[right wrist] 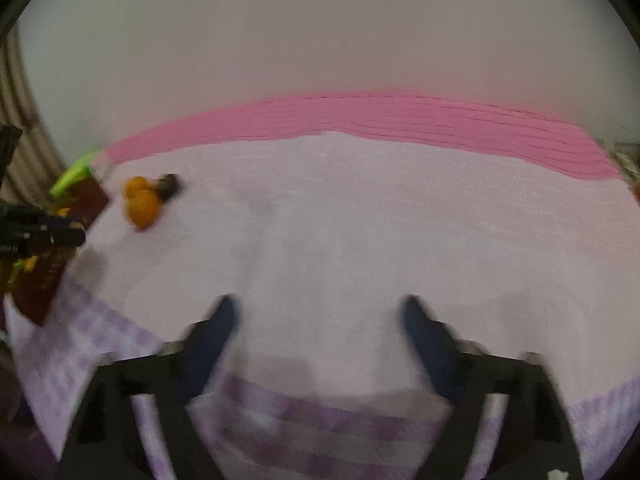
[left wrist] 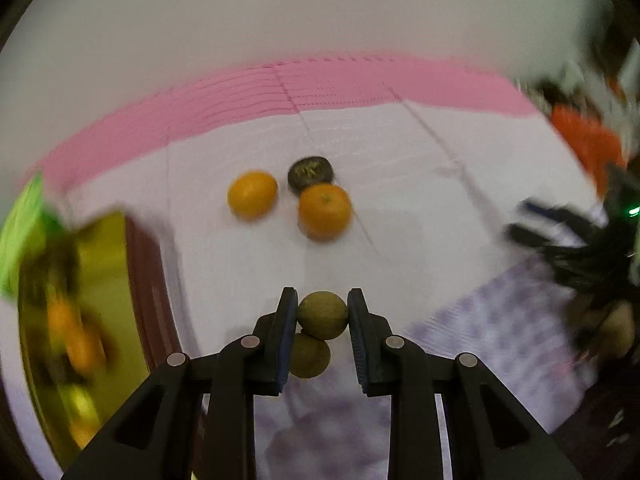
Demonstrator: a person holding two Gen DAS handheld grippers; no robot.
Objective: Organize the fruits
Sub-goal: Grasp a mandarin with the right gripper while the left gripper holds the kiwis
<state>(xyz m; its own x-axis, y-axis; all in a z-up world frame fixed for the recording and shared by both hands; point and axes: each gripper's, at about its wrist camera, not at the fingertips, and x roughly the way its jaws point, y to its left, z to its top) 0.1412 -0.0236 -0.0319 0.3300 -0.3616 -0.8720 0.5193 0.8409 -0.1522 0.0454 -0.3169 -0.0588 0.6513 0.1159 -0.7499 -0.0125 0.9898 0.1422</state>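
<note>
The left gripper pinches a round, matte olive-green fruit between its ribbed blue pads, above the pale woven cloth. Farther off lie two glossy oranges touching a dark wrinkled fruit. The right gripper hangs spread and empty.

Left black plastic two-finger gripper: angular moulded arms with triangular cut-outs, four round silver pivot pins across the linkage, flat fingers faced with ribbed dark-blue pads.

Right black plastic two-finger gripper: same build, blurred; dark-blue finger pads, silver pins faintly visible at the joints. It shows again at the far right of the left wrist view as a smeared black shape with a small green light.
</note>
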